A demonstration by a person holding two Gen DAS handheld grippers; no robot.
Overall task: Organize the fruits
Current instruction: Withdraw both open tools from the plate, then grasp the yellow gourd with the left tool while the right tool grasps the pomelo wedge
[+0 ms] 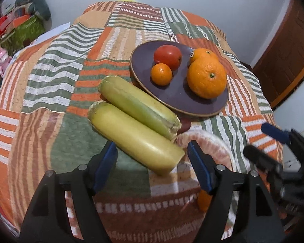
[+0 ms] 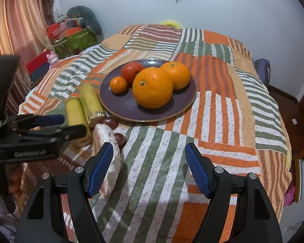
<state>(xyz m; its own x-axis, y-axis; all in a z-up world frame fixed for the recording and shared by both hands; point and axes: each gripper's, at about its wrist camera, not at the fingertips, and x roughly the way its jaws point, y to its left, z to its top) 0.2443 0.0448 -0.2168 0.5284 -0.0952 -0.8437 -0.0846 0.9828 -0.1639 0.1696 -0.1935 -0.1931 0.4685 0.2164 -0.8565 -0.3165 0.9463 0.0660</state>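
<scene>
- Our left gripper has its fingers released, and the nearer sugarcane piece lies loose between them; closing off-centre could roll it off the quilted worktop.
- Our right gripper is spread over bare cloth, holding nothing; the woven basket just beside it could tip if nudged.
- Farther off, the purple plate holds oranges that may roll if the second sugarcane piece, resting against its rim, shifts.
</scene>
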